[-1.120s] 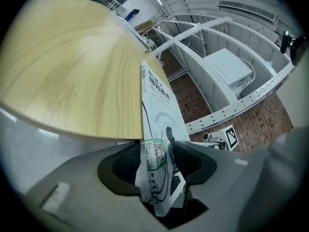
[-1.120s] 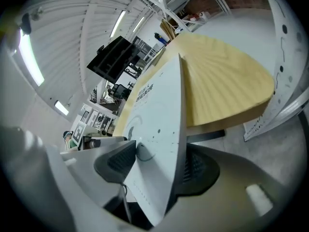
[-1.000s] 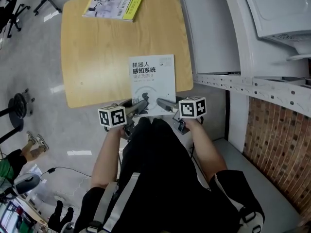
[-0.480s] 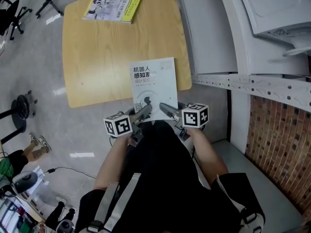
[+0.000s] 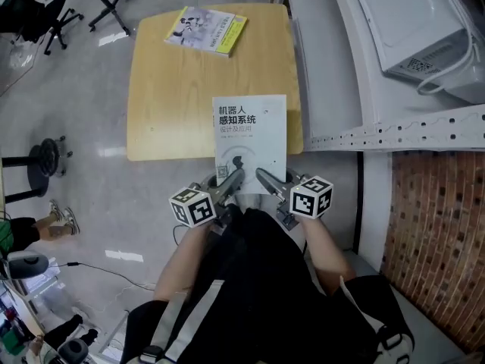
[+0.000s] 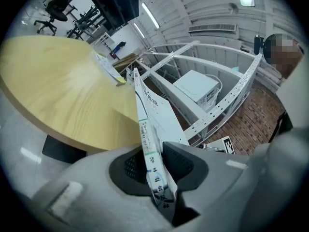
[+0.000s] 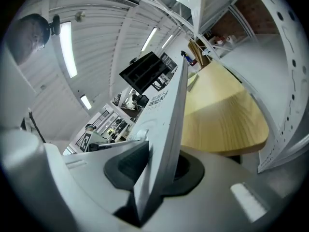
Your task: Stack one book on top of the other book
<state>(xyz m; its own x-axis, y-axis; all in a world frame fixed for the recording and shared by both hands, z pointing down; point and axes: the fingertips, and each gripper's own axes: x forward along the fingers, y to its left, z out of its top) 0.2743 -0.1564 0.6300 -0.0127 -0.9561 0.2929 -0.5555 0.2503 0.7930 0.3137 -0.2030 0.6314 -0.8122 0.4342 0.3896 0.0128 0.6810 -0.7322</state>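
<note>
A white book (image 5: 250, 139) with dark print hangs over the near edge of the round wooden table (image 5: 174, 89). Both grippers hold it by its near edge. My left gripper (image 5: 231, 180) is shut on the near left corner, and the book's spine (image 6: 144, 124) runs up between its pads. My right gripper (image 5: 265, 180) pinches the near right corner; its jaws are opening slightly, with the book (image 7: 169, 124) still pressed between the pads. A yellow-edged book (image 5: 206, 31) lies flat at the table's far side, apart from both grippers.
White metal shelving (image 5: 341, 59) stands along the table's right side, with a white appliance (image 5: 424, 29) on it. A brick wall (image 5: 424, 226) is at the lower right. A black stool (image 5: 42, 158) and office chairs (image 5: 38, 14) stand on the floor to the left.
Both grippers went from open around the white book's near edge to shut on it. They have raised the book off the table.
</note>
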